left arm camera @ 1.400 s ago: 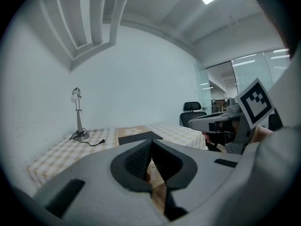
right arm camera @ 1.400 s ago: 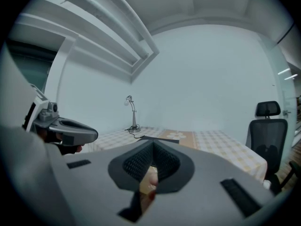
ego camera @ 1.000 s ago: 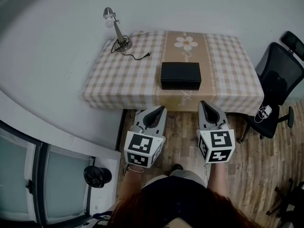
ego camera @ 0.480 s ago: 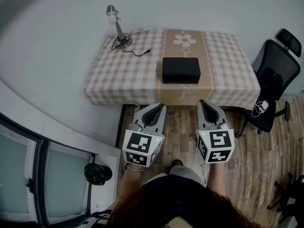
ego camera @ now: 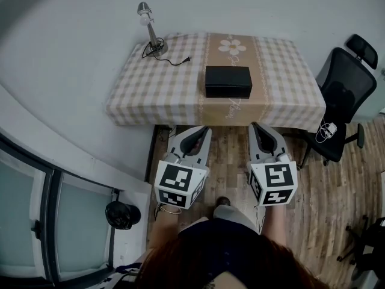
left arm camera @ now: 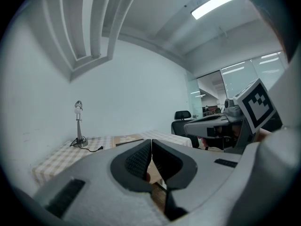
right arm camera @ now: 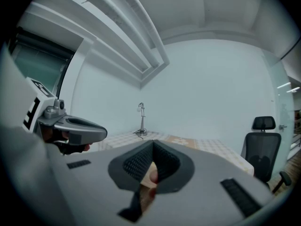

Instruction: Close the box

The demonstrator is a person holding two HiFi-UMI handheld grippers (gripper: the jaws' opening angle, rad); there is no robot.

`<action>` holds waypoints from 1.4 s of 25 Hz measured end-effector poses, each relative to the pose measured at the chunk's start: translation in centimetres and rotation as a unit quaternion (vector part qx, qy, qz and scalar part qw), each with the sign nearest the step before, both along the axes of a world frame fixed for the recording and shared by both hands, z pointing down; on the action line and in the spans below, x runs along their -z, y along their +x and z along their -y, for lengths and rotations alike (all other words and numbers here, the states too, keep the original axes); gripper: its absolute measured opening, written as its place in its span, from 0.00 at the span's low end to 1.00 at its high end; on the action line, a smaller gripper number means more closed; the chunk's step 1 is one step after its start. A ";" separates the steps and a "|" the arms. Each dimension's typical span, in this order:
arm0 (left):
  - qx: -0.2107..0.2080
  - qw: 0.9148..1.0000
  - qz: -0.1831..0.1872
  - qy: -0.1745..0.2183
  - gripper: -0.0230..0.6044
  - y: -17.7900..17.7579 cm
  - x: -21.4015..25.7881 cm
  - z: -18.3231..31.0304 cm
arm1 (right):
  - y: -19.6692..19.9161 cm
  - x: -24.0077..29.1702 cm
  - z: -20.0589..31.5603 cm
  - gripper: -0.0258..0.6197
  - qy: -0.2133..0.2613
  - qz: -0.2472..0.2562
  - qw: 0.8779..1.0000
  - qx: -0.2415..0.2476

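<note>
Black box (ego camera: pixel 228 81) well ahead of left gripper (ego camera: pixel 203 129), right gripper (ego camera: pixel 255 126); fingers (left arm camera: pixel 136 161) pressed together.

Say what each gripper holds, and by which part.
Nothing. The left gripper and right gripper are both shut, empty; the box lies on the table, apart from them.

Head cam overhead, far; table (ego camera: pixel 150 86) shared.

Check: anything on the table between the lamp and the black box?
Head view: only the lamp's black cord, trailing from the lamp toward the box and ending short of it; the rest is bare checked tablecloth.
</note>
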State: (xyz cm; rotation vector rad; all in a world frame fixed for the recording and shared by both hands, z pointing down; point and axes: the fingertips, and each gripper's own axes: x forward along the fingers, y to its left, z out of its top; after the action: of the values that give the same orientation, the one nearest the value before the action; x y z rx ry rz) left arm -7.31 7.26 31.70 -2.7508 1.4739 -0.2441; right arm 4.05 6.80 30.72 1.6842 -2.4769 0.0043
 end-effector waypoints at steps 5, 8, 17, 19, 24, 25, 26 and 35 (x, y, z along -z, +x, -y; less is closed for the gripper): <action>-0.005 1.000 -0.004 0.004 0.08 0.1 0.3 -1.5 | 0.0 0.3 -1.8 0.07 0.006 -0.004 1.000 -0.003; -0.009 1.000 -0.004 0.006 0.08 0.2 0.3 -2.3 | -0.3 0.5 -2.8 0.07 0.009 -0.004 1.000 -0.005; -0.017 1.000 -0.011 0.007 0.08 -0.2 0.4 -4.2 | -0.9 0.6 -5.1 0.07 0.009 -0.009 1.000 -0.009; -0.018 1.000 -0.013 0.006 0.08 -0.2 0.3 -4.5 | -0.8 0.6 -5.4 0.07 0.008 -0.009 1.000 -0.011; -0.024 1.000 -0.014 0.007 0.08 0.1 0.2 -4.9 | -0.8 0.5 -6.0 0.07 0.009 -0.013 1.000 -0.014; -0.024 1.000 -0.014 0.007 0.08 0.1 0.3 -5.0 | -0.8 0.6 -6.1 0.07 0.009 -0.014 1.000 -0.014; -0.025 1.000 -0.015 0.007 0.08 0.2 0.3 -5.0 | -0.8 0.6 -6.2 0.07 0.009 -0.015 1.000 -0.013; -0.025 0.999 -0.018 0.010 0.08 0.3 0.4 -5.1 | -0.9 0.8 -6.5 0.07 0.012 -0.018 1.000 -0.010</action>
State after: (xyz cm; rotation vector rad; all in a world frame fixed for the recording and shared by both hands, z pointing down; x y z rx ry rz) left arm -6.97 12.38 31.32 -2.7869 1.4046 -0.1809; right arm 3.15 13.26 29.90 1.7034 -2.4448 -0.0539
